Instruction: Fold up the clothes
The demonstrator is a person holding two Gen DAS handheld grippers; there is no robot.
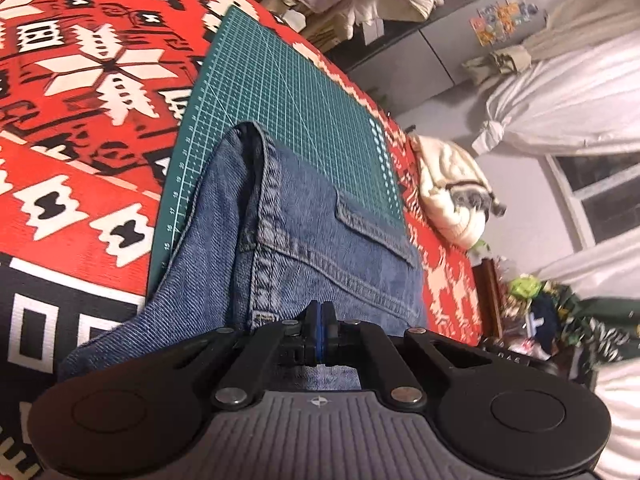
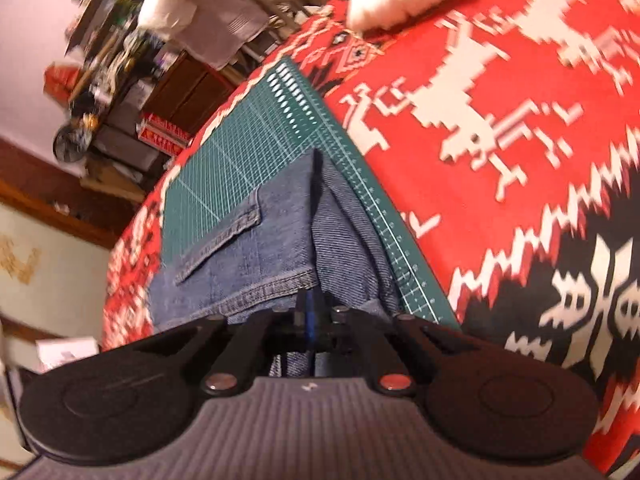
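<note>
Blue jeans [image 1: 312,248] lie partly folded over a green cutting mat [image 1: 280,92], a back pocket flap facing up. My left gripper [image 1: 320,312] is shut on the near edge of the denim beside a stitched seam. In the right wrist view the same jeans [image 2: 248,256] stretch away over the mat [image 2: 224,176], and my right gripper [image 2: 310,304] is shut on a hemmed edge of the fabric. Both pinched edges are lifted off the mat. The fabric below each gripper is hidden by its body.
A red, white and black patterned blanket [image 1: 80,80] covers the surface under the mat [image 2: 500,120]. A cream garment [image 1: 452,192] lies at the blanket's far side. White curtains [image 1: 568,92], a window and cluttered shelves [image 2: 120,80] stand beyond the edges.
</note>
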